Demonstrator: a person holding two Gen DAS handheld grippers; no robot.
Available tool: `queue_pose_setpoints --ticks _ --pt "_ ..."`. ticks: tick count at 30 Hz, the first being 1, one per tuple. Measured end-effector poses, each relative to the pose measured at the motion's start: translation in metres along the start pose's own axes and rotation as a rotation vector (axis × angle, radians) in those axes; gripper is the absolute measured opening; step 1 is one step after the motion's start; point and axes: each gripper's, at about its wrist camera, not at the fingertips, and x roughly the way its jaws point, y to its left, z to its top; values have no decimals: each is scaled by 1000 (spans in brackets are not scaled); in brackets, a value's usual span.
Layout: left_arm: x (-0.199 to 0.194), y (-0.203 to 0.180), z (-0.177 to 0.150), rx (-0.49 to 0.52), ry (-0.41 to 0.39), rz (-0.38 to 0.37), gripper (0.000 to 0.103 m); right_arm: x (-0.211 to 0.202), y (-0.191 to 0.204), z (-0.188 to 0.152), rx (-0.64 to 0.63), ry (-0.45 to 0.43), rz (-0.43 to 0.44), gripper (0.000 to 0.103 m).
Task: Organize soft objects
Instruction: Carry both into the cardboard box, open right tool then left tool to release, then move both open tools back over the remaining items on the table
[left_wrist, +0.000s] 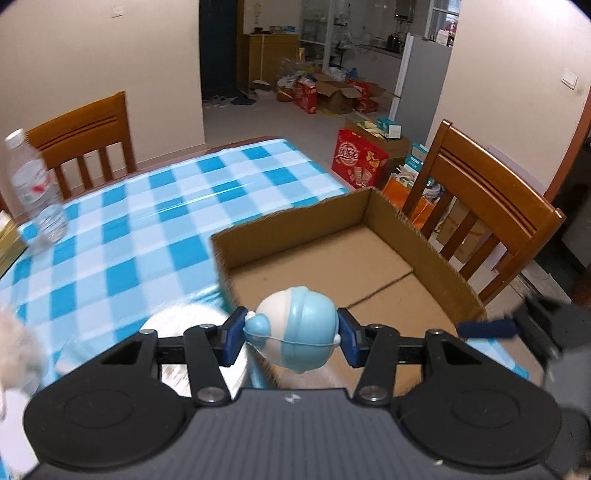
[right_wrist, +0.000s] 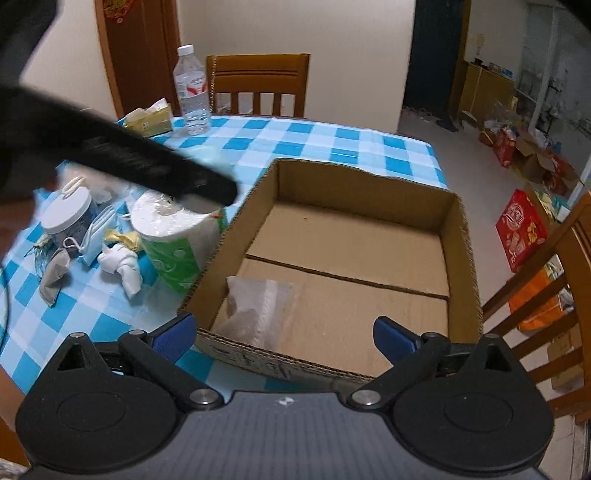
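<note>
My left gripper (left_wrist: 291, 338) is shut on a blue and white soft toy (left_wrist: 295, 326) and holds it above the near left corner of the open cardboard box (left_wrist: 436, 258). My right gripper (right_wrist: 284, 334) is open and empty at the box's near wall (right_wrist: 258, 350). A clear bag with brown contents (right_wrist: 255, 310) lies inside the box (right_wrist: 461, 236). Left of the box lie a green-wrapped paper roll (right_wrist: 173, 236), a white knotted cloth (right_wrist: 122, 264), face masks (right_wrist: 98, 230), a grey pouch (right_wrist: 55, 275) and a white-lidded jar (right_wrist: 68, 214). The left arm shows as a dark blur (right_wrist: 122, 155) over the pile.
The table has a blue and white checked cloth (left_wrist: 147, 206). A water bottle (right_wrist: 191, 90) and a yellow tissue pack (right_wrist: 149, 118) stand at the far side. Wooden chairs stand behind (right_wrist: 258, 83) and to the right (left_wrist: 484, 206). Red boxes (left_wrist: 356, 158) sit on the floor.
</note>
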Motion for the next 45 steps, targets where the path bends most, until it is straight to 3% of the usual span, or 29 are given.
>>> queue_pose_setpoints --ticks 3,5,8,14,25,37,45 --pt "22 -7 11 5 10 4 54 -1 -7 -2 17 2 3 103" --pt "30 -8 13 10 5 26 69 -1 -11 -2 26 -1 -3 103" --pt "36 -6 13 -1 -2 46 83 -1 -15 -3 32 -9 -7 103" --pt "24 2 4 -26 -26 86 94 3 -16 -1 36 -8 14 103" --pt "-23 18 -33 -88 -83 158 100 8 -1 3 15 0 30 103" --pt "-54 39 -95 -111 -42 269 100 9 30 -1 -13 12 51 103" --pt "-72 74 -135 -123 13 209 100 9 75 -1 -7 12 27 103"
